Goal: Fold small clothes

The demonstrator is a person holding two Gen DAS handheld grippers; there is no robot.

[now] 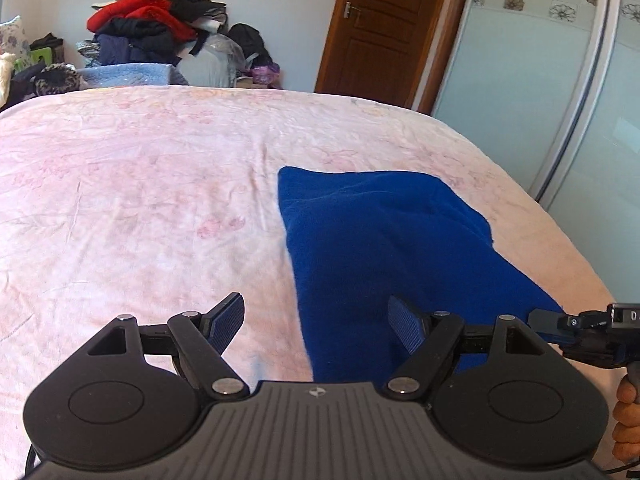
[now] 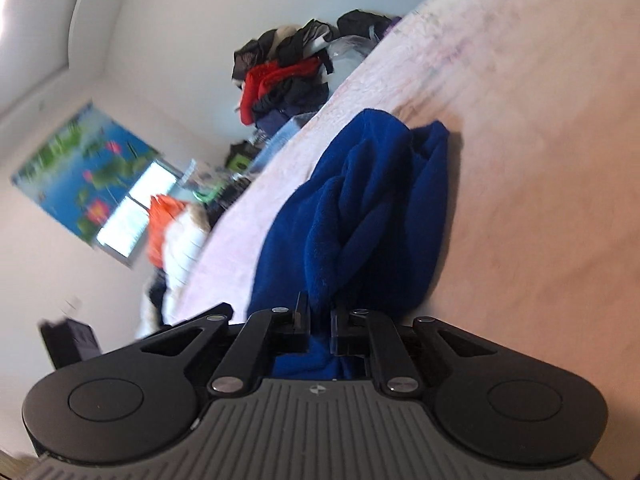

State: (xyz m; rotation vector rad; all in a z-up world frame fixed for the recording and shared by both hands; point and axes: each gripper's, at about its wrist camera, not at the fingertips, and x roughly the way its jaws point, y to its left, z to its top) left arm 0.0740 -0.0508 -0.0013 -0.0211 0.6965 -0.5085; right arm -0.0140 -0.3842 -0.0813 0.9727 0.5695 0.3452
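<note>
A small royal-blue fleece garment (image 1: 380, 240) lies on the pink bedspread (image 1: 140, 200), right of centre. My left gripper (image 1: 316, 308) hovers open over the garment's near left edge, one finger over the bedspread and the other over the blue cloth, with nothing pinched. In the right wrist view my right gripper (image 2: 320, 308) is shut on a bunched fold of the blue garment (image 2: 360, 208), which rises in wrinkles from the jaws. The right gripper (image 1: 540, 320) also shows at the garment's near right corner, with a hand (image 1: 626, 420) below it.
A pile of red and dark clothes (image 1: 148, 20) stands beyond the far edge of the bed. A wooden door (image 1: 380, 28) and a frosted sliding wardrobe (image 1: 540, 80) are on the right. Bare bedspread stretches to the left of the garment.
</note>
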